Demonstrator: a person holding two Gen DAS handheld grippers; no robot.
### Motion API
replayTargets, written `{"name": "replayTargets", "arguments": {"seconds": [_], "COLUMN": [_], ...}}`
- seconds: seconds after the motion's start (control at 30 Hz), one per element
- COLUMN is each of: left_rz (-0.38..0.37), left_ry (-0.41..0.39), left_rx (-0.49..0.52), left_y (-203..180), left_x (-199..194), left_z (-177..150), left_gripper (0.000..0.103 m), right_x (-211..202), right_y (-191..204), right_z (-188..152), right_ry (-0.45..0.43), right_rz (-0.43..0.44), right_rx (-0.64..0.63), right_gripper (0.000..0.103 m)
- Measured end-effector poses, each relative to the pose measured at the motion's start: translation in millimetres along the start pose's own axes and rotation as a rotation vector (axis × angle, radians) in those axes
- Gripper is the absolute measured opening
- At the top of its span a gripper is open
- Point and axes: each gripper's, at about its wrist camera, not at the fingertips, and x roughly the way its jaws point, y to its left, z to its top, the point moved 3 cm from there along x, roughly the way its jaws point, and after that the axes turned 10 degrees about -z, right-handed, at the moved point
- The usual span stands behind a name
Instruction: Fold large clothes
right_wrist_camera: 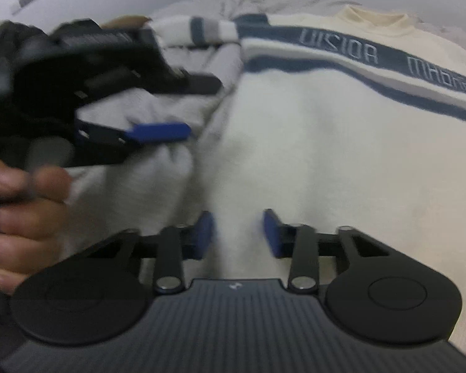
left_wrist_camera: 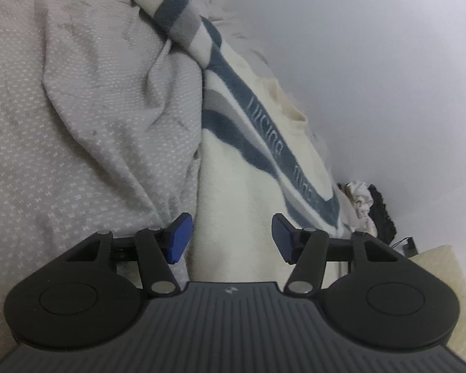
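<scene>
Sweater [right_wrist_camera: 326, 155] hem hidden behind both tongs (right view blurred)

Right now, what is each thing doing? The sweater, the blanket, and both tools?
Sweater: lying spread out, front side up, not folded yet.
Sleeve: stretched out over the bedspread.
Bedspread: rumpled under the sweater.
Left tool: open, over the sweater's side edge.
Right tool: partly closed around sweater fabric; blur hides whether it pinches.

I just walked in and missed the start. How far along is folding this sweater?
Done: the cream sweater lies spread on the bedspread. In hand: the left gripper and right gripper straddle its hem, jaws apart. Left: gripping and every fold; the sleeve lies unfolded.
</scene>
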Motion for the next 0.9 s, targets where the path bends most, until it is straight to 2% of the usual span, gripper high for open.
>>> {"name": "replayTargets", "arguments": {"seconds": [0.03, 0.13, 0.2, 0.33, 0.47, 0.57, 0.63, 0.73, 0.8, 0.9], "left_rz": [-0.006, -0.033, -0.049, -0.096, -0.154, -0.151, -0.119, -0.099, -0.102, -0.12], "left_ry": [-0.004, -0.013, -0.012, 0.038, 0.095, 0.144, 0.169, 0.203, 0.207, 0.226], "left_rx": [-0.005, -0.012, -0.007, 0.027, 0.021, 0.001, -0.011, -0.063, -0.097, -0.097], "left_y": [0, -2, -3, -13, -19, -18, -14, -5, 0, 1], "left_x": [0, -3, -3, 5, 17, 27, 32, 42, 46, 51], "left_z": [0, 0, -3, -16, -31, -43, -50, -57, -62, -69], "left_gripper": [0.063, 0.063, 0.063, 0.063, 0.063, 0.063, 0.063, 0.063, 0.063, 0.063], "right_x": [1, -3, -7, -15, -6, -5, -9, -13, -11, -10], "right_y": [-3, -21, -40, -80, -113, -126, -128, -126, -127, -134], "right_z": [-1, 5, 10, 13, 2, -6, -6, -5, -6, -8], "right_ry": [0.001, 0.0, -0.005, -0.02, 0.039, 0.063, 0.059, 0.041, 0.051, 0.058], "right_rz": [0.003, 0.052, 0.082, 0.08, 0.109, 0.172, 0.189, 0.154, 0.151, 0.171], "right_rx": [0.009, 0.117, 0.233, 0.442, 0.649, 0.758, 0.779, 0.72, 0.724, 0.776], "right_gripper": [0.022, 0.013, 0.012, 0.011, 0.01, 0.011, 0.011, 0.01, 0.01, 0.011]}}
